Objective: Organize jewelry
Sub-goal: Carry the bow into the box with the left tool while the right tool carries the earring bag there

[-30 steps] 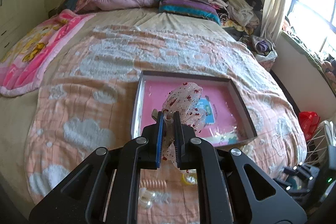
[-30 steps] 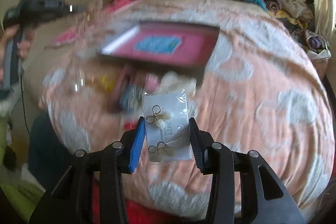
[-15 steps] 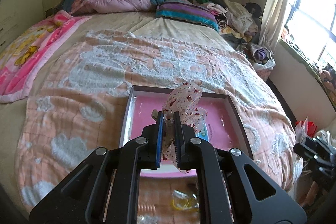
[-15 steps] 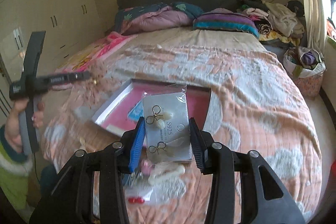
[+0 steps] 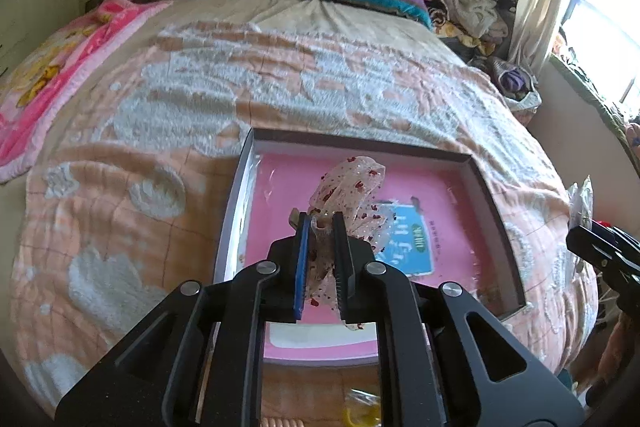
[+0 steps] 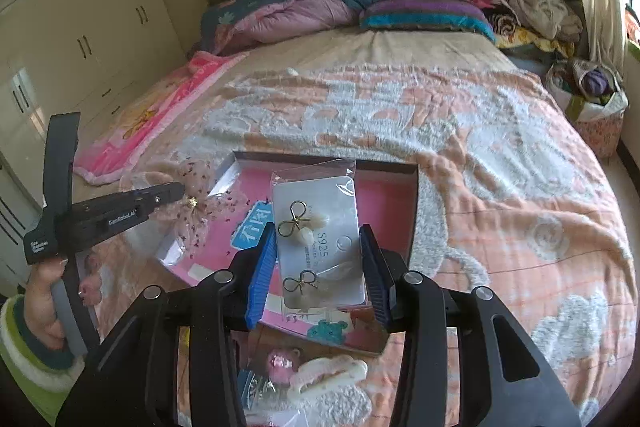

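My left gripper (image 5: 321, 227) is shut on a sheer beige hair bow with red dots (image 5: 352, 187) and holds it above a shallow box with a pink floor (image 5: 280, 179). In the right wrist view the bow (image 6: 196, 211) and left gripper (image 6: 176, 191) hang over the box's left side (image 6: 248, 187). My right gripper (image 6: 318, 247) is shut on a clear packet with a white earring card (image 6: 320, 235) bearing two gold bow earrings, held above the box's near side.
The box lies on a peach and white blanket (image 5: 160, 131) on a bed. Loose items lie before the box: a white hair claw (image 6: 328, 373), a pink trinket (image 6: 282, 361), a yellow piece (image 5: 360, 413). Pillows (image 6: 424, 13) and clothes are piled at the headboard.
Both grippers have moved forward over the box, still holding the bow and the earring packet. The box now fills more of each view.
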